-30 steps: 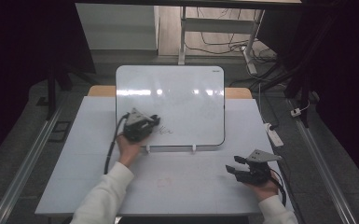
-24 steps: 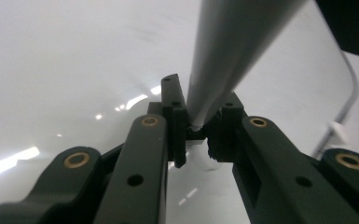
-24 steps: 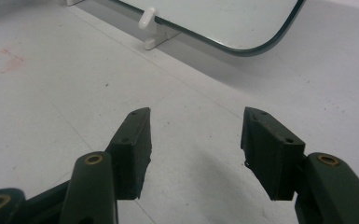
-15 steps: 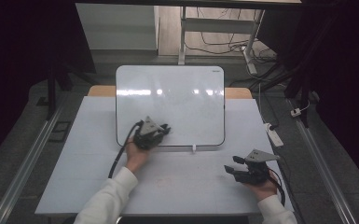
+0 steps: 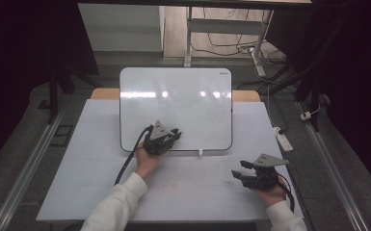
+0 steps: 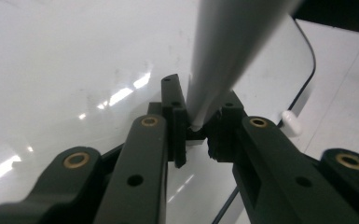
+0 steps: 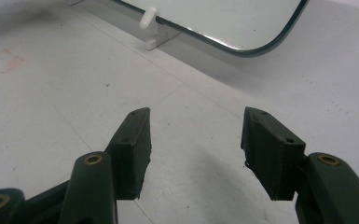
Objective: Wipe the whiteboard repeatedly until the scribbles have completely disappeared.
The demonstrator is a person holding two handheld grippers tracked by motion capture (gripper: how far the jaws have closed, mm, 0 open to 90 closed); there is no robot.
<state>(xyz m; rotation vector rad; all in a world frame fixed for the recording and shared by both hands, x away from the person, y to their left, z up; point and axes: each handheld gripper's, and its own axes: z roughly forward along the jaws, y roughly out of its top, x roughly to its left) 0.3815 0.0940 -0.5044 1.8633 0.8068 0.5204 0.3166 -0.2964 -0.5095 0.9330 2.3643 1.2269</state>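
Observation:
A white whiteboard (image 5: 176, 101) lies flat on the far half of the table (image 5: 77, 183). My left gripper (image 5: 176, 134) hovers over the board's lower edge, left of centre, and is shut on a pale grey marker (image 6: 228, 51). In the left gripper view the marker rises up and to the right from between the jaws (image 6: 200, 126), above the glossy board (image 6: 74, 56). My right gripper (image 5: 238, 169) rests low over the table near the front right corner, open with nothing between its fingers (image 7: 196, 140). The board's rounded corner (image 7: 224, 18) lies ahead of it.
A small white clip (image 5: 200, 153) juts from the board's near edge, also seen as a white clip (image 7: 148, 18) ahead of the right gripper. A black cable (image 5: 127, 166) trails from the left gripper. A white power strip (image 5: 283, 139) lies off the table's right edge.
My left gripper has slid to the right along the board's lower part with the marker in it. The right gripper has stayed in place, still open.

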